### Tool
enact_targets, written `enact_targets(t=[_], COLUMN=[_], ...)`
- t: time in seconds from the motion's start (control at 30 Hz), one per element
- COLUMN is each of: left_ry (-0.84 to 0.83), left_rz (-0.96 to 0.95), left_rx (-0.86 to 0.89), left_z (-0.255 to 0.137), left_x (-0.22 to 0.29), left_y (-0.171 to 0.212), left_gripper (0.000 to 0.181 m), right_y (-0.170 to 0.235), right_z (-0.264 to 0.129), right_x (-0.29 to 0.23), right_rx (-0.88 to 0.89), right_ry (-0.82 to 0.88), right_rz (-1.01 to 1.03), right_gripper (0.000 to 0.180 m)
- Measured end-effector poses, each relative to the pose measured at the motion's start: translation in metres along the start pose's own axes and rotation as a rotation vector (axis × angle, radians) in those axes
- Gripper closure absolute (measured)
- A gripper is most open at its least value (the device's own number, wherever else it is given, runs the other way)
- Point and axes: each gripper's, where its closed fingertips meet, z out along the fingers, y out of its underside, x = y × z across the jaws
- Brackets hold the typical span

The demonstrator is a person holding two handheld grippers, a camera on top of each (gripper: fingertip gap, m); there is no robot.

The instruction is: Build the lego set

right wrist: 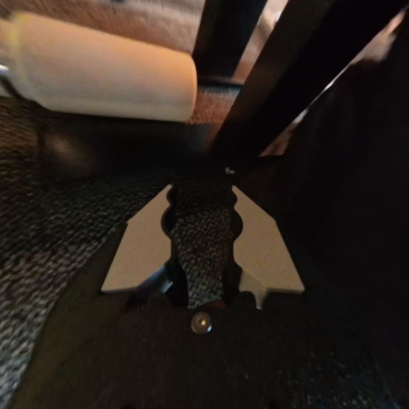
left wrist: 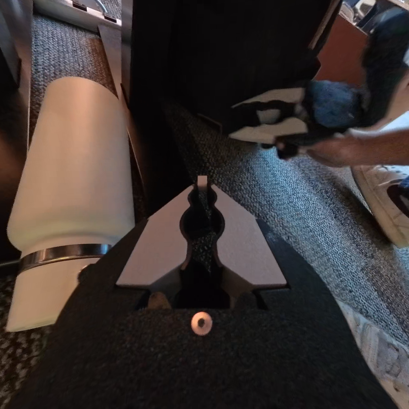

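Note:
My left gripper points down at grey carpet and is shut on a small white lego piece that sticks out past its fingertips. My right gripper is open and empty, low over dark carpet. It also shows in the left wrist view at the upper right, held by a person's arm. A tiny pale speck lies on the floor just beyond the right fingertips; it is too small and blurred to identify.
A white bottle with a metal band lies on the carpet at left, and shows in the right wrist view. Dark furniture panels and legs stand ahead. A white shoe is at right.

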Motion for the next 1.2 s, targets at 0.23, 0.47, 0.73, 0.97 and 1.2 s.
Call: enact_targets(t=[0.23, 0.47, 0.73, 0.97, 1.2], left_ry=[0.06, 0.107, 0.161, 0.21, 0.197], left_rz=[-0.023, -0.018, -0.003, 0.008, 0.038], left_rx=[-0.011, -0.07, -0.11, -0.151, -0.1], left_z=[0.005, 0.008, 0.021, 0.028, 0.013], left_x=[-0.009, 0.001, 0.018, 0.03, 0.046], left_y=[-0.003, 0.012, 0.015, 0.016, 0.002], left_gripper=[0.178, 0.176, 0.176, 0.176, 0.177], right_y=[0.04, 0.038, 0.04, 0.037, 0.044], right_z=[0.099, 0.125, 0.14, 0.143, 0.13], right_x=[0.041, 0.051, 0.043, 0.036, 0.032], right_rx=[-0.274, -0.241, -0.23, -0.197, -0.264], right_ry=[0.045, 0.01, -0.039, -0.155, -0.146], right_rz=[0.065, 0.08, 0.116, 0.017, -0.048], right_gripper=[0.136, 0.146, 0.14, 0.155, 0.18])
